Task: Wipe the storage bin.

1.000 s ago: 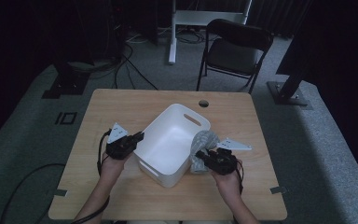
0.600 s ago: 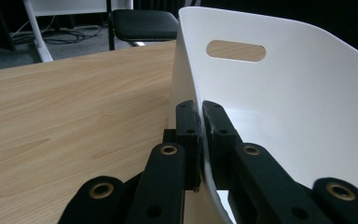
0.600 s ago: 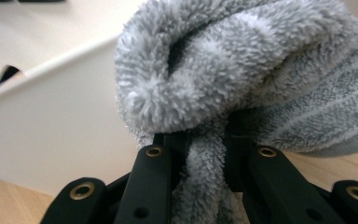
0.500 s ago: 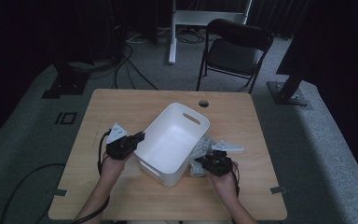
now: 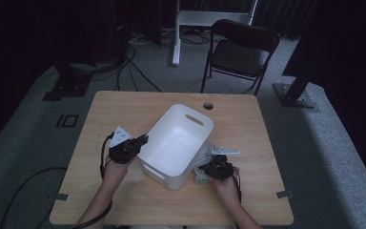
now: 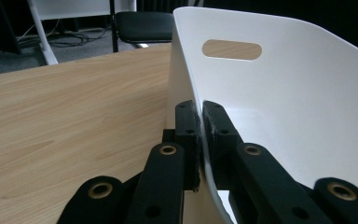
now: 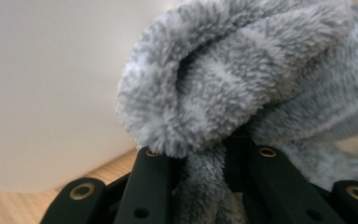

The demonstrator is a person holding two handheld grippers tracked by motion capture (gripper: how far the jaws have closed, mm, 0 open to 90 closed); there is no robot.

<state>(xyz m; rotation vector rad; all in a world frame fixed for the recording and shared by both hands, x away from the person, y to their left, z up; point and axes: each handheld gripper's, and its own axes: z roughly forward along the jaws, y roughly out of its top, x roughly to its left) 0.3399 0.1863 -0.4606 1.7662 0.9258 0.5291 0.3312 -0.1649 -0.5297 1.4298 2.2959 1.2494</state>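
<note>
Working on a wooden table, with a white basket near its middle, turned corner-on and seemingly tipped up on the left gripper's side

Gripped at the basket's 9 o'clock rim by the left gripper: seen in the left gripper view pinched tight on the thin white wall, one jaw outside and one inside

At the basket's 4 o'clock, touching its outer wall: a fluffy grey cloth, clamped in the right gripper, with pile bulging over both jaws in the right gripper view

Changed over the last second: cloth and right gripper drawn from about 3 o'clock of the basket down towards 5 o'clock, nearer the person; basket and left gripper unmoved

Judged from that: cloth secured but not yet lifted over the rim, so probably gathering it before carrying it up and in at 10 o'clock
</note>
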